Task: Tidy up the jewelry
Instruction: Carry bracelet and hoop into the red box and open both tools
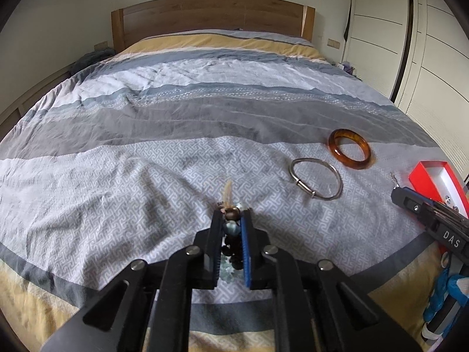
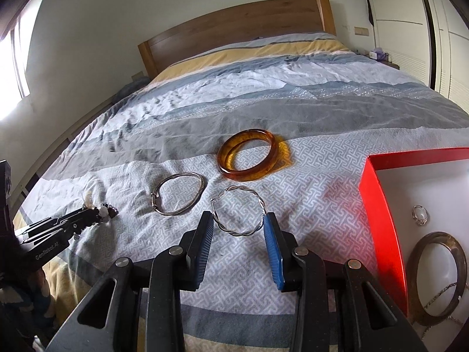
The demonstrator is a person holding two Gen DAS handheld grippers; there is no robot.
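Note:
My left gripper [image 1: 232, 215] is shut on a beaded bracelet [image 1: 231, 228] with a pale tassel, low over the bedspread; it also shows in the right wrist view [image 2: 101, 212]. My right gripper [image 2: 239, 220] is shut on a twisted silver hoop [image 2: 239, 209], its fingers pressing the hoop's two sides. An amber bangle [image 2: 249, 154] and a plain silver bangle [image 2: 178, 193] lie on the bed ahead; both show in the left wrist view, amber [image 1: 348, 149] and silver [image 1: 316, 177]. A red box [image 2: 381, 205] at the right holds a ring [image 2: 420, 214] and a grey bangle [image 2: 438, 272].
The striped bedspread [image 1: 176, 135] runs back to a wooden headboard [image 1: 211, 17]. White wardrobe doors [image 1: 433, 58] stand along the right. The red box [image 1: 426, 180] sits near the bed's right edge, with my right gripper's body [image 1: 431, 220] beside it.

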